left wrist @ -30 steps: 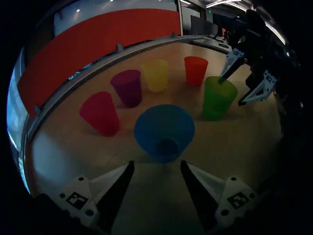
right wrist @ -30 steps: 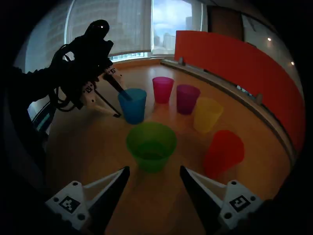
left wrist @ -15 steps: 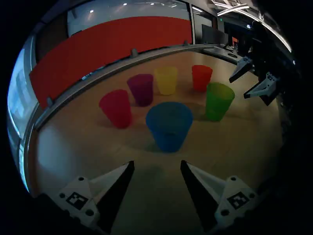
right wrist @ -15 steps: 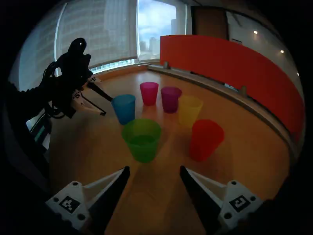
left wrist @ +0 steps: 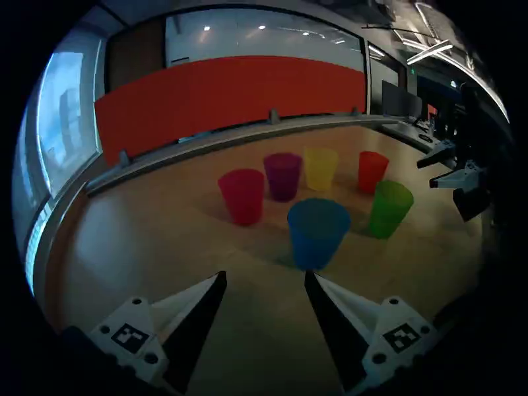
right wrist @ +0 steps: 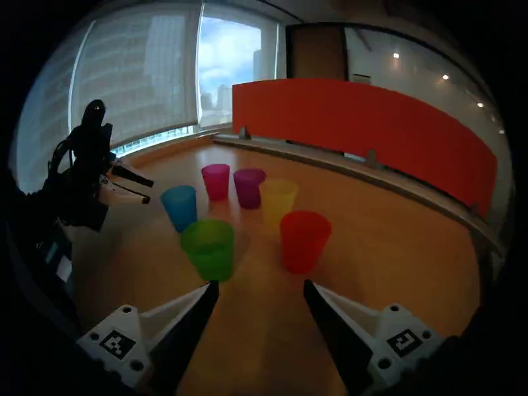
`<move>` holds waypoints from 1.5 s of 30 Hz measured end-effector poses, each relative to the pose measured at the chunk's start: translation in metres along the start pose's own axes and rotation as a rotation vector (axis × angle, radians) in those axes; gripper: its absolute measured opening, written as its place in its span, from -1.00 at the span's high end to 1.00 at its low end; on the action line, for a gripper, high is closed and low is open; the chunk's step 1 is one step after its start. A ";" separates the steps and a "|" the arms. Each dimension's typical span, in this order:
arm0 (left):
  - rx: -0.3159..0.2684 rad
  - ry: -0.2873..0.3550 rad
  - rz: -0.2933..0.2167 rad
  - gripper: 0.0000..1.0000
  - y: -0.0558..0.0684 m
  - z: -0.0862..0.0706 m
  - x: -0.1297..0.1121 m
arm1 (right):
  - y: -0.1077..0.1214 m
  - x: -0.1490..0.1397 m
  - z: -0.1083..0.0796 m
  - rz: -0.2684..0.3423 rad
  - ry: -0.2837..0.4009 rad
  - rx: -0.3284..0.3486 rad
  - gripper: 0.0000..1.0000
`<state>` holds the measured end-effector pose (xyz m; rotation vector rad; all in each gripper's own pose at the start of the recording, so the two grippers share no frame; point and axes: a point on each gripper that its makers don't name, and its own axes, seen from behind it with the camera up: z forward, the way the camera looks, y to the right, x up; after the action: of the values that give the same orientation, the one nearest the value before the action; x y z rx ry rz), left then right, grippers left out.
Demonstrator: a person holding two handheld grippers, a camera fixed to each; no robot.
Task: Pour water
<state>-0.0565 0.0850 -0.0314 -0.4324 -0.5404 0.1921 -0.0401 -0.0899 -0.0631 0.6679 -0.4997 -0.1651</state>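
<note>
Several coloured plastic cups stand upright in a cluster on a wooden table. In the left gripper view the blue cup (left wrist: 317,231) is nearest, with the green cup (left wrist: 389,208) to its right. My left gripper (left wrist: 264,285) is open and empty, a short way back from the blue cup. In the right gripper view the green cup (right wrist: 210,247) and the red cup (right wrist: 303,239) are nearest. My right gripper (right wrist: 261,290) is open and empty in front of them. The right gripper (left wrist: 455,175) shows at the far right, the left gripper (right wrist: 125,185) at the left by the blue cup (right wrist: 179,206).
Behind stand a pink cup (left wrist: 243,195), a purple cup (left wrist: 284,175), a yellow cup (left wrist: 320,168) and a red cup (left wrist: 371,171). A long red panel (left wrist: 224,92) runs along the table's far edge. Bare wooden tabletop (right wrist: 396,251) lies right of the cups. Windows are at the left.
Both grippers have drawn back from the cups, which now look smaller and farther off. The jaws stay open. No cup has moved.
</note>
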 end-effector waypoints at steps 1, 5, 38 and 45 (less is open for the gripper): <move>0.007 0.013 -0.006 -0.75 -0.001 -0.002 0.001 | 0.001 0.003 -0.001 0.007 0.014 -0.011 -0.99; 0.046 0.069 -0.037 -0.75 -0.008 -0.009 0.007 | 0.009 0.015 -0.004 0.027 0.074 -0.071 -0.98; 0.335 0.450 -0.240 -0.75 -0.070 -0.055 0.093 | 0.084 0.094 -0.063 0.186 0.499 -0.628 -0.98; 0.385 0.484 -0.237 -0.75 -0.080 -0.063 0.100 | 0.083 0.098 -0.064 0.188 0.504 -0.636 -0.98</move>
<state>0.0670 0.0204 0.0011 -0.0291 -0.0691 -0.0405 0.0757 -0.0195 -0.0154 0.0245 -0.0071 0.0289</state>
